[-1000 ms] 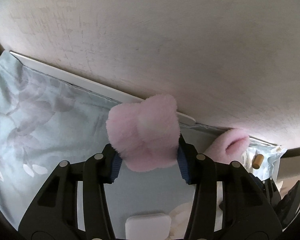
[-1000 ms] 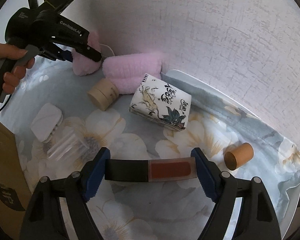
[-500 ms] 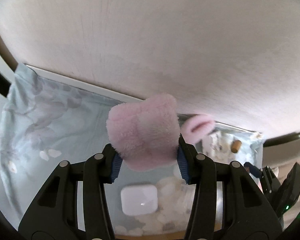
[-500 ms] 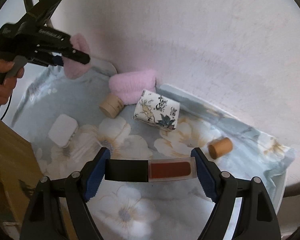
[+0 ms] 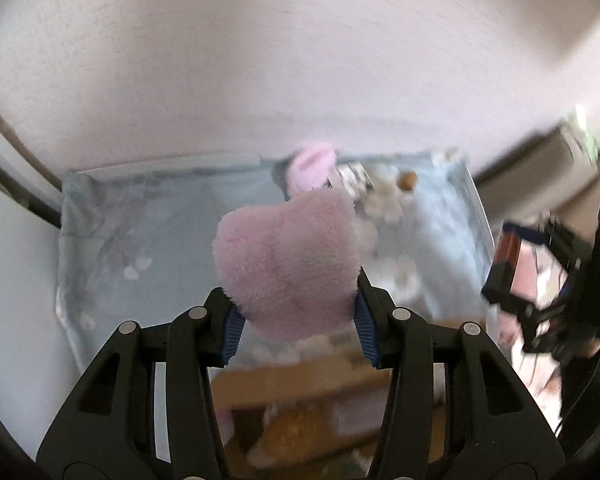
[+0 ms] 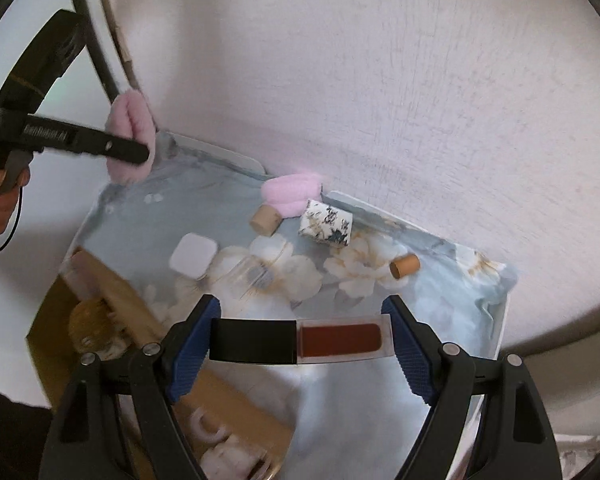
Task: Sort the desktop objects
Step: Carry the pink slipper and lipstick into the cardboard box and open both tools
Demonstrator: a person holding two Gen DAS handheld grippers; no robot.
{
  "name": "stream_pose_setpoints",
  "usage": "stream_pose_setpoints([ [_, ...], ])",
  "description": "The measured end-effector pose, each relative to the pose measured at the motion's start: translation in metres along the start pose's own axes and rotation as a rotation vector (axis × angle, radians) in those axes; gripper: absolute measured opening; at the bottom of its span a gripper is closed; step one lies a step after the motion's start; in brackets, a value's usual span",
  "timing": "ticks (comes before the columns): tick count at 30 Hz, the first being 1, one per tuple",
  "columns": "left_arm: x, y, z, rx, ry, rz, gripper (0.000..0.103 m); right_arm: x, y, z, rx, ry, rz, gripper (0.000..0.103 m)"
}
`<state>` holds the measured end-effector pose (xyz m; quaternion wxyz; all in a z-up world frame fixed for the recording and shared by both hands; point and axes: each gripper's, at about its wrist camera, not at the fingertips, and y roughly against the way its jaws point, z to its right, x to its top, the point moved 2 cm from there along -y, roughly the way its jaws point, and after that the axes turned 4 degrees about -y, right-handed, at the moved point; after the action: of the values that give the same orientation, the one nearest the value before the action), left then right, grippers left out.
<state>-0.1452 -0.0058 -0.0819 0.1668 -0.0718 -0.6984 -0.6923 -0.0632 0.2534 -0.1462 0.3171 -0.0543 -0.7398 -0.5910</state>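
Both my grippers held their loads above the floral blue cloth (image 6: pixel 372 400).
My left gripper (image 5: pixel 296 316) clamped a fluffy pink plush pad (image 5: pixel 288 260); my right gripper (image 6: pixel 300 340) pinched a black-capped, rust-red lip-gloss tube (image 6: pixel 300 340) crosswise, above the cardboard box (image 6: pixel 236 404).

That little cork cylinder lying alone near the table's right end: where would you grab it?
Across its curved sides, coming from above. The cork cylinder lies on its side on the floral cloth, apart from everything else, so tongs can straddle it; its round shape may roll.
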Motion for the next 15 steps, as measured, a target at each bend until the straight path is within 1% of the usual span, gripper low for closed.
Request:
stream_pose_setpoints([
  [2, -0.019, 0.01, 0.006, -0.013, -0.036, -0.015, 0.044, -0.007, 0.013, -0.01, -0.003, -0.002, -0.003, 0.08],
  [3, -0.028, 0.008, 0.009, -0.01, -0.043, -0.017, 0.044, -0.008, 0.016, -0.014, -0.004, -0.003, -0.005, 0.08],
  [5, -0.05, 0.014, 0.02, -0.018, -0.09, -0.054, 0.044, -0.015, 0.028, -0.026, 0.002, 0.005, -0.002, 0.08],
  [6, -0.055, 0.013, 0.023, -0.013, -0.104, -0.058, 0.044, -0.018, 0.032, -0.032, 0.001, 0.011, -0.002, 0.08],
  [7, -0.067, 0.015, 0.03, -0.01, -0.141, -0.082, 0.044, -0.022, 0.036, -0.039, 0.0, 0.021, -0.006, 0.08],
  [9, -0.081, 0.01, 0.036, -0.003, -0.169, -0.109, 0.044, -0.03, 0.041, -0.049, 0.004, 0.037, -0.01, 0.08],
  [11, -0.096, 0.005, 0.041, -0.015, -0.189, -0.144, 0.044, -0.04, 0.041, -0.061, 0.02, 0.044, -0.026, 0.08],
  [13, -0.112, 0.0, 0.044, -0.016, -0.194, -0.174, 0.044, -0.05, 0.04, -0.07, 0.03, 0.045, -0.045, 0.08],
  [15, -0.124, -0.012, 0.044, -0.01, -0.198, -0.205, 0.044, -0.058, 0.039, -0.077, 0.02, 0.035, -0.059, 0.08],
])
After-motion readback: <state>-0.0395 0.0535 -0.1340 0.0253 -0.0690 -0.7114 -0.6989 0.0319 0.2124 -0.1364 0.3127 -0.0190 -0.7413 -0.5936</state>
